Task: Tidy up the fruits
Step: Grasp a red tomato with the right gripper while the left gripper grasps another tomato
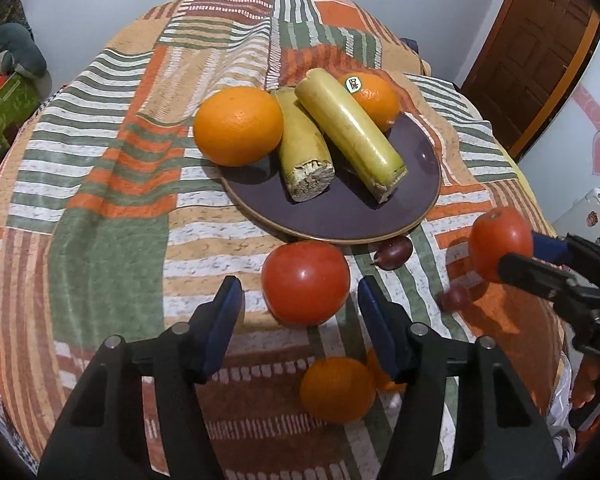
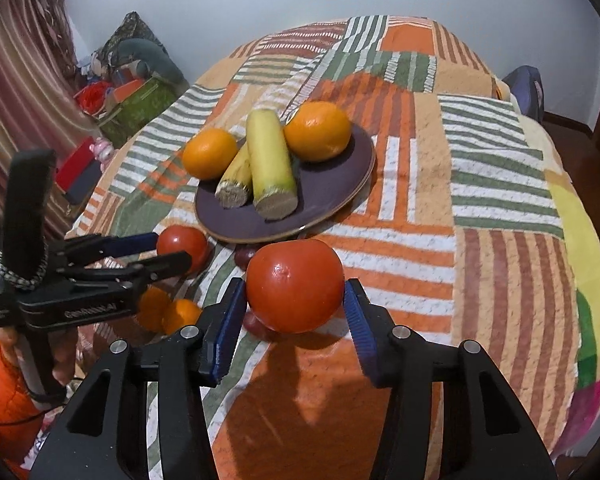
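A dark purple plate (image 1: pixel 416 184) (image 2: pixel 340 176) holds two oranges (image 1: pixel 238 126) (image 2: pixel 318 130) and two cut yellow-green stalk pieces (image 1: pixel 350 132) (image 2: pixel 268 160). My left gripper (image 1: pixel 300 292) is open around a red tomato (image 1: pixel 305 283) lying on the cloth; in the right wrist view that tomato (image 2: pixel 182 245) sits between its fingers. My right gripper (image 2: pixel 296 300) is shut on a second red tomato (image 2: pixel 294 286) (image 1: pixel 500 242), held above the cloth. Two small oranges (image 1: pixel 337 389) (image 2: pixel 180 314) and dark grapes (image 1: pixel 394 252) lie near the plate.
The patchwork cloth (image 2: pixel 480 200) covers a rounded table that drops off on all sides. Boxes and clutter (image 2: pixel 132 96) stand at the far left. A wooden door (image 1: pixel 532 52) is at the right.
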### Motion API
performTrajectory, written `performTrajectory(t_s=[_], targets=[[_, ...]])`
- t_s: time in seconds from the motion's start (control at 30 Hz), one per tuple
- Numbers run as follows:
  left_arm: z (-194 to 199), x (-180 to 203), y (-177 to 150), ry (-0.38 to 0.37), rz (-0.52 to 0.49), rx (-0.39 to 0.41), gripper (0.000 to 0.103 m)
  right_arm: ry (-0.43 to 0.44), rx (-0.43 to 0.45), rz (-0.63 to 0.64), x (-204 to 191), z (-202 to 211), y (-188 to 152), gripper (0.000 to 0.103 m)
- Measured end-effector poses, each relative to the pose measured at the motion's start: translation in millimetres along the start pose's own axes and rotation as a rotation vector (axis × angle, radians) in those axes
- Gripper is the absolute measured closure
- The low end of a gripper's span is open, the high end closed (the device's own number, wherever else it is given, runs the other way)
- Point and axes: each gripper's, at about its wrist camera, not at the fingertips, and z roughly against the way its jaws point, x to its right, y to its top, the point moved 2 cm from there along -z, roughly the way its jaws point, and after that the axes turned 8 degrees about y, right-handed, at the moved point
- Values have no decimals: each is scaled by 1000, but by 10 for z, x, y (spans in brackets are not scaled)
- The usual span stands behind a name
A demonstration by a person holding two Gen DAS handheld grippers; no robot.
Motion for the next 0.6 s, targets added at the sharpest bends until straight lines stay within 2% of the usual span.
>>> performTrajectory(t_s=[0.1, 0.37, 0.6], targets=[[-53, 20, 17, -11, -3, -9, 55, -6, 7, -1, 21, 8, 37, 56], [-16, 28, 32, -13, -15, -1, 56, -12, 23, 6, 54, 26, 146, 56], [157, 33, 116, -23, -18, 50, 56, -19, 45, 23, 82, 29, 293, 56]])
